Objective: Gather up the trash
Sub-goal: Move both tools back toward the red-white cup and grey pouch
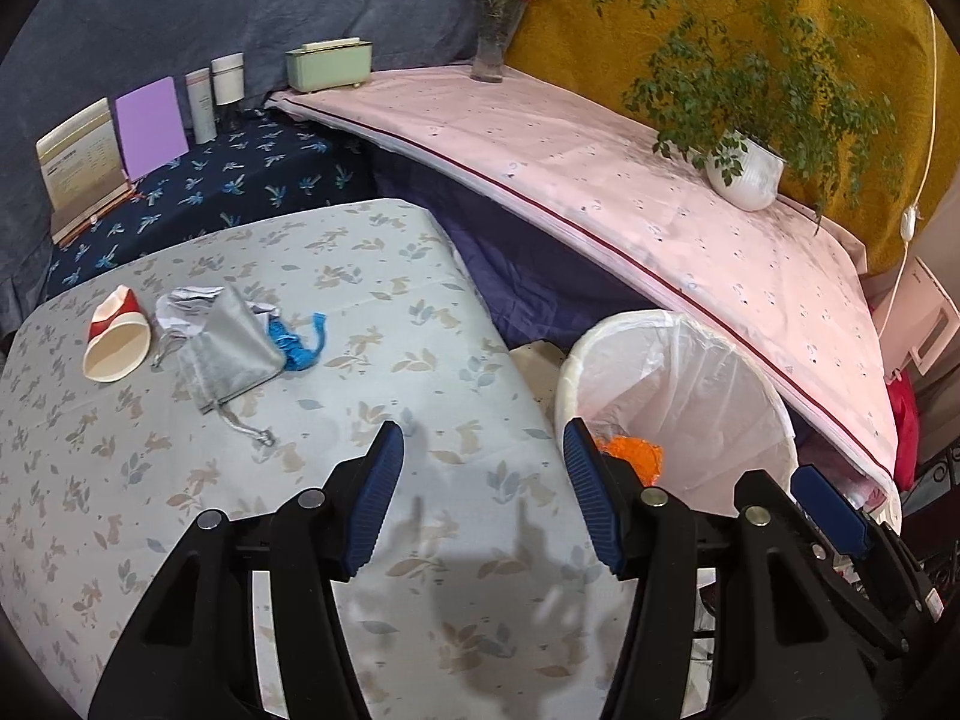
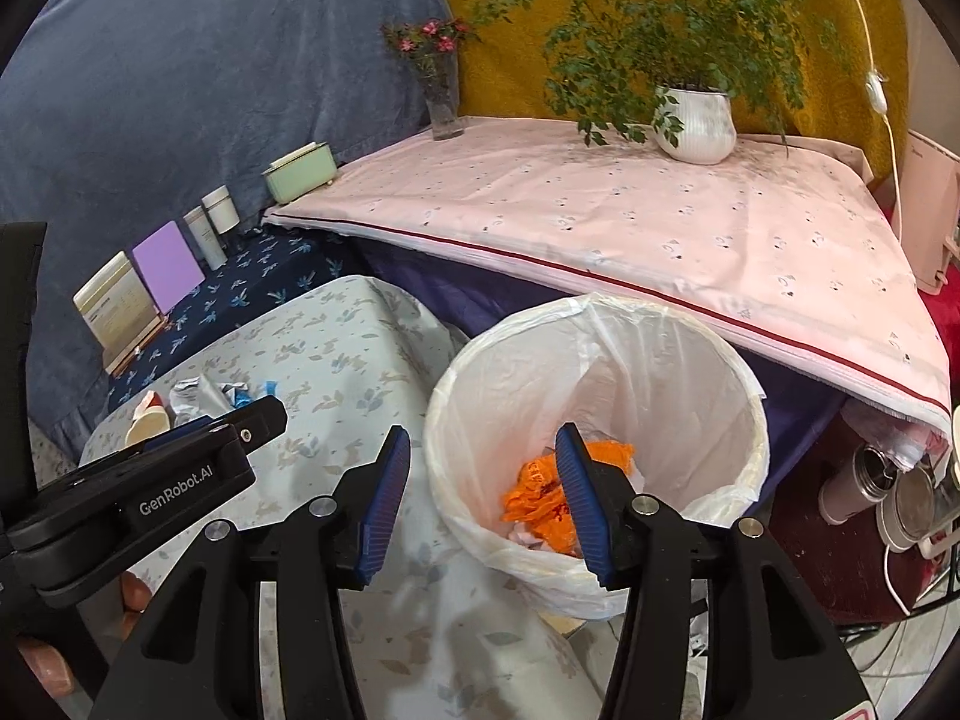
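Observation:
A white-lined trash bin (image 2: 600, 372) stands beside the table and holds orange trash (image 2: 540, 495); the bin also shows in the left wrist view (image 1: 678, 384). On the leaf-print table (image 1: 390, 396) lie a tipped red-and-white paper cup (image 1: 114, 342), crumpled white paper (image 1: 186, 303), a grey drawstring pouch (image 1: 231, 348) and a blue scrap (image 1: 300, 342). My left gripper (image 1: 483, 498) is open and empty over the table's right part. My right gripper (image 2: 483, 498) is open and empty, over the bin's near left rim.
A pink-covered surface (image 1: 630, 180) holds a potted plant (image 1: 744, 168), a glass flower vase (image 1: 495, 42) and a green box (image 1: 329, 63). A dark blue shelf (image 1: 240, 180) carries a purple card, a calendar and white bottles. Metal flasks (image 2: 870, 480) stand right of the bin.

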